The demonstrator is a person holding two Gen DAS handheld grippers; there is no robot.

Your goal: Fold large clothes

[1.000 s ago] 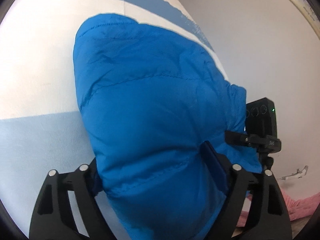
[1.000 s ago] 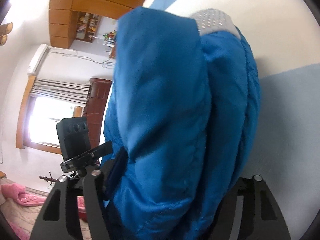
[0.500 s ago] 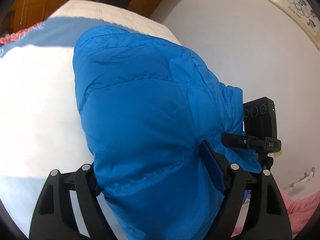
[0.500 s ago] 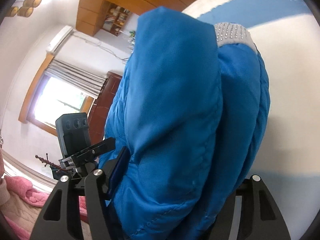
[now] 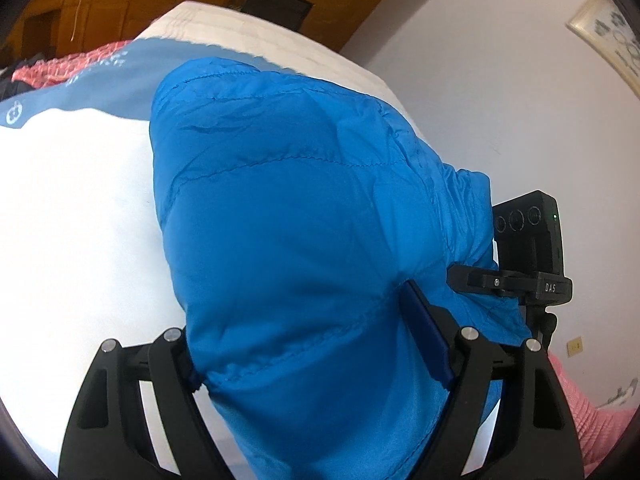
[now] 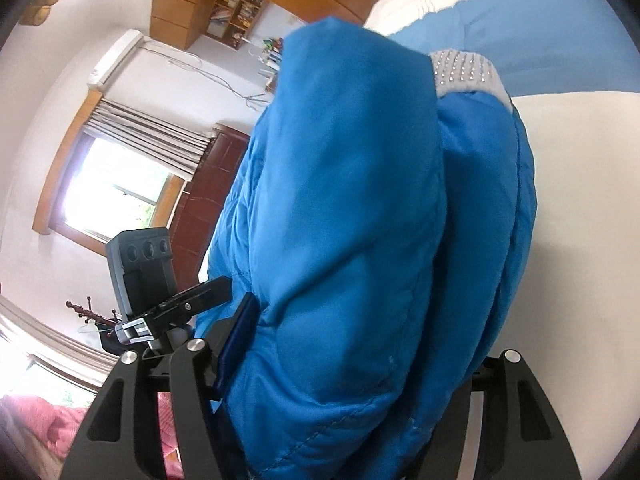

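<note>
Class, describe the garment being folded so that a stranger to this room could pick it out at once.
Start at the bed, spread with a white and pale blue cover. Above it, bunched between both grippers, is the blue puffer jacket. Its bright blue quilted shell and its grey studded band set it apart from the pink knits at the edges.

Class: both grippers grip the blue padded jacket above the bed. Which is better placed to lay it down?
Neither alone. The left gripper and right gripper both clamp the bundled blue jacket; lower together.
</note>
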